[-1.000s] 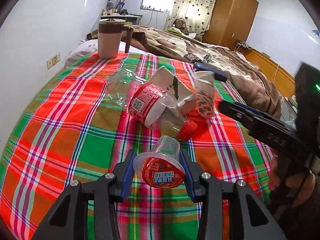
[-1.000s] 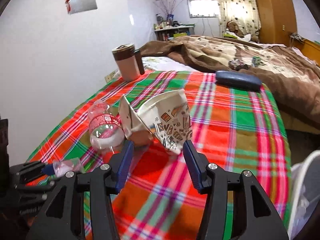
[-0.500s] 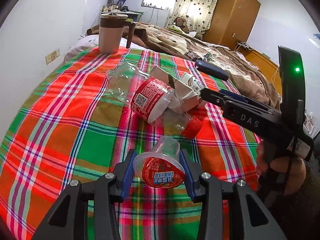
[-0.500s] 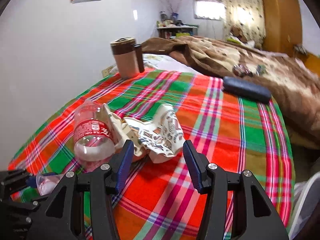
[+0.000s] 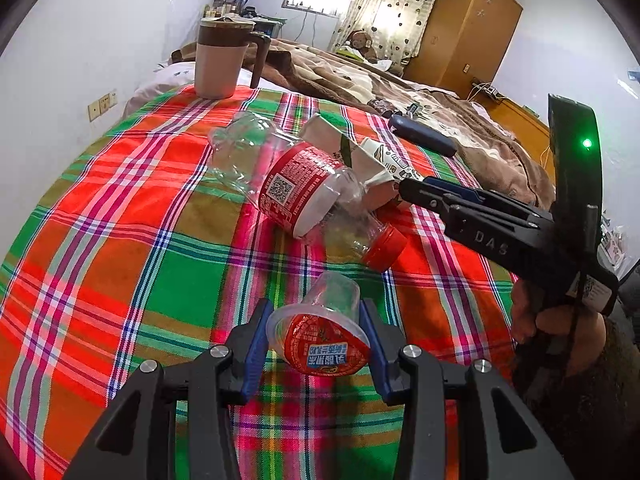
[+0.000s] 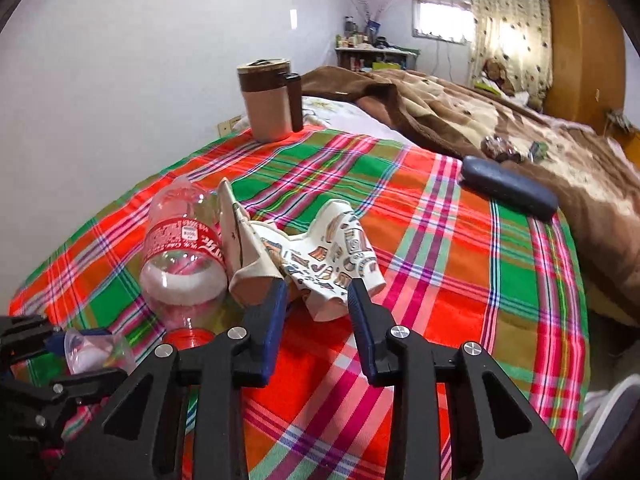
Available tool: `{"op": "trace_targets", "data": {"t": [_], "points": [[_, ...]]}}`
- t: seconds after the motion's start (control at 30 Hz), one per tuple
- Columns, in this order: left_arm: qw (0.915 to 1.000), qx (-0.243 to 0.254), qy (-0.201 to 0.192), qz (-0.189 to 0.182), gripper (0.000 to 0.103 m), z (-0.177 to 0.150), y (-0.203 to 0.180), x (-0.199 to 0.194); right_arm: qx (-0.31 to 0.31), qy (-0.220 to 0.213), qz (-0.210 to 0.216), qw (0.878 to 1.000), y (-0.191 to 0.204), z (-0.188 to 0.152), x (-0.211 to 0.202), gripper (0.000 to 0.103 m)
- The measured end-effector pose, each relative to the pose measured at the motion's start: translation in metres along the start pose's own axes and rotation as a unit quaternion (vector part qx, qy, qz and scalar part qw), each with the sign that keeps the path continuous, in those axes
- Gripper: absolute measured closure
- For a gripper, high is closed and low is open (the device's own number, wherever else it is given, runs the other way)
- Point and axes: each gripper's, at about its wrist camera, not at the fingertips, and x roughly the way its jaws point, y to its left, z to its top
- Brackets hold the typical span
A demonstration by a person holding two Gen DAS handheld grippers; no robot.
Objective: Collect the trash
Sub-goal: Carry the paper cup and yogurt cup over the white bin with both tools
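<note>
The left hand-held gripper (image 5: 318, 338) is clenched on a small clear plastic cup with a red foil lid (image 5: 320, 330), its blue pads pressing both sides, the lid facing the camera. The cup sits low over a red, green and orange plaid cloth (image 5: 120, 240) that covers the bed.

Just beyond lies a crushed clear plastic bottle with a red label and red cap (image 5: 304, 196), on its side. Touching it is a crumpled white paper cup with printed patterns (image 6: 336, 256).

The right hand-held gripper (image 6: 318, 300) has its blue fingers spread around the near end of that paper cup — whether the pads are touching it is unclear.

Farther back stand a beige and brown lidded mug (image 6: 266, 100) and a dark blue oblong case (image 6: 508, 188), near a brown blanket (image 6: 460, 120).
</note>
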Motion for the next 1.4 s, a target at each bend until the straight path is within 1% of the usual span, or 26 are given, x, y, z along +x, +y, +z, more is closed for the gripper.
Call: {"op": "trace_targets", "data": {"t": [0.07,0.1,0.17,0.27,0.37,0.4,0.47,0.57,0.67,0.77,0.9,1.07,1.23,1.4], "points": [[1.0,-0.001,0.0,0.0,0.059,0.0,0.001,0.0,-0.028,0.013,-0.002,1.0,0.009,0.0,0.005,0.07],[1.0,-0.001,0.0,0.0,0.059,0.0,0.001,0.0,-0.046,0.027,-0.005,0.999,0.015,0.0,0.01,0.07],[1.0,-0.003,0.001,0.001,0.059,-0.001,0.001,0.0,-0.058,0.038,-0.009,0.998,0.018,0.001,0.015,0.07],[1.0,-0.003,0.001,0.001,0.059,-0.001,0.0,0.0,-0.055,0.044,-0.008,0.997,0.015,0.0,0.015,0.07],[1.0,-0.004,0.001,0.001,0.059,-0.001,0.0,0.0,-0.037,0.038,-0.009,0.999,0.008,0.0,0.011,0.07],[1.0,-0.004,0.0,0.0,0.059,-0.001,0.0,0.0,-0.032,0.041,-0.014,0.999,0.005,0.001,0.012,0.076],[1.0,-0.004,0.0,0.0,0.059,-0.001,-0.001,-0.001,-0.028,0.052,-0.016,0.998,0.005,0.0,0.017,0.081],[1.0,-0.004,0.0,-0.001,0.059,-0.001,-0.003,-0.001,-0.027,0.053,-0.017,0.998,0.005,-0.002,0.017,0.085],[1.0,-0.004,0.001,-0.001,0.059,-0.001,-0.002,-0.001,-0.014,0.055,-0.026,0.998,0.001,-0.003,0.016,0.086],[1.0,-0.004,-0.002,0.001,0.059,-0.001,-0.002,-0.002,0.005,0.046,-0.021,0.999,-0.003,-0.003,0.011,0.086],[1.0,-0.001,-0.007,0.004,0.059,-0.002,-0.005,-0.008,0.035,0.031,-0.004,0.999,-0.007,-0.009,0.0,0.086],[0.9999,0.009,-0.014,0.001,0.059,-0.002,-0.016,-0.016,0.042,0.01,0.014,0.999,-0.004,-0.014,-0.021,0.086],[0.9994,0.026,-0.021,-0.004,0.059,0.0,-0.034,-0.024,0.051,-0.005,0.021,0.998,-0.007,-0.02,-0.044,0.086],[0.9985,0.045,-0.029,-0.012,0.059,0.001,-0.055,-0.03,0.059,-0.014,0.012,0.998,-0.015,-0.026,-0.06,0.086]]}}
